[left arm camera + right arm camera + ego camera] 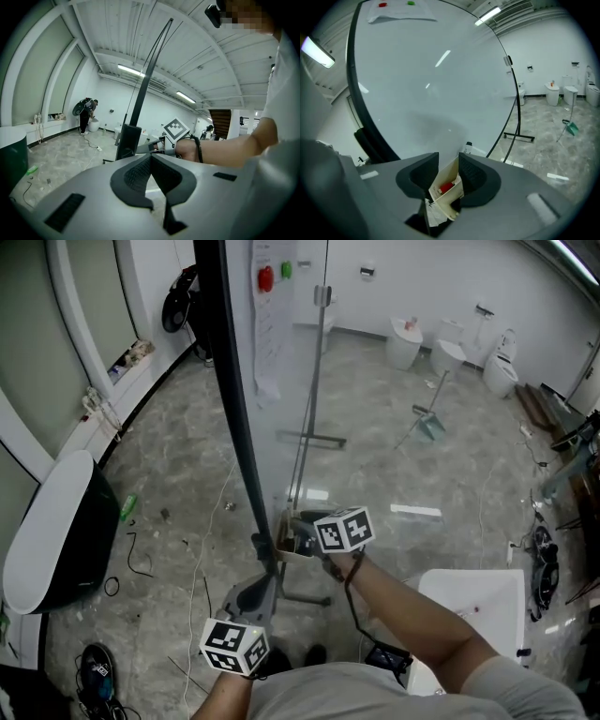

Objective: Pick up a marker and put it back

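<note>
Red marker (446, 187) lies in the cream cardboard box (446, 203) at lower centre of the frame, between the wide-open jaws of the right gripper (448, 158), which I judge should centre on the marker, clear of the box walls

Your right tool (300, 529) reaches forward to a small cardboard box (284, 546) low on the glass board (291, 409), just beside its black frame (230, 381). Your left tool (262, 570) sits lower and nearer you, its tip close to that frame. High on the board hangs a paper sheet (267, 343) under a red magnet (265, 278) and a green magnet (286, 270). A green bottle (128, 508) lies on the floor (178, 465) to the left.
</note>
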### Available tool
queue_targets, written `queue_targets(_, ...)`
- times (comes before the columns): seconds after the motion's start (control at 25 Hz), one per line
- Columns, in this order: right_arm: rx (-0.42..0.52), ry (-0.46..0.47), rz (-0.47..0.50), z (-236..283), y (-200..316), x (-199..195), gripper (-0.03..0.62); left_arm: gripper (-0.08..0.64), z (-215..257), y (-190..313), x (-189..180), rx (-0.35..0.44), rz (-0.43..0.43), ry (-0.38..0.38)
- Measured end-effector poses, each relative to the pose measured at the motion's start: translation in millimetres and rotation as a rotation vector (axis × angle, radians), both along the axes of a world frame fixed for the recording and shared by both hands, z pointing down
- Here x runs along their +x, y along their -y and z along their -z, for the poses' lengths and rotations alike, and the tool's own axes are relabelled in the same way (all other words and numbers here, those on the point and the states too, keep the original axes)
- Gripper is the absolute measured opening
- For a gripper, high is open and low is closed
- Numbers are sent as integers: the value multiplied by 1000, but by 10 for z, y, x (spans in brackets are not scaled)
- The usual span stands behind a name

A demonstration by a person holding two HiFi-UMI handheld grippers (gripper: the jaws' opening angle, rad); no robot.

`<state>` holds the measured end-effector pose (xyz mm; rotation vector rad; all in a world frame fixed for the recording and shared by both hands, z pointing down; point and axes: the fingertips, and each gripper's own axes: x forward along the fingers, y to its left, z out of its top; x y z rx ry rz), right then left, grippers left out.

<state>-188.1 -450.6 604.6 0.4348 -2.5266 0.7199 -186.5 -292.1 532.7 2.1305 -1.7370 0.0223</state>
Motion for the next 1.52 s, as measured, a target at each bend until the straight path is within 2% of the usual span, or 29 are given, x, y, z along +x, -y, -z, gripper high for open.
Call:
queue_targets(0.32, -32, -122, -47, -365, 410, -312, 107, 2, -83, 163, -261, -18, -14, -6)
queue_targets(0.6, -65, -150, -60, -527, 520, -394, 106, 2, -97, 254, -342, -29, -31, -1)
queue_targets(0.72, -58, -153, -58, -564, 523, -411, 84, 2, -114, 239, -360, -31, -33, 1)
queue_targets(0.88, -31, -116, -53, -449, 479, -436, 74, 2, -107, 219, -377, -28, -34, -1)
queue_targets(1.04, 36, -82, -49, -240, 327, -321, 67, 2, -56, 179, -292, -14, -41, 3)
queue_targets(1.52, 227, 176, 5, 839, -174, 230, 66, 2, 472, 209, 154, 88, -53, 63)
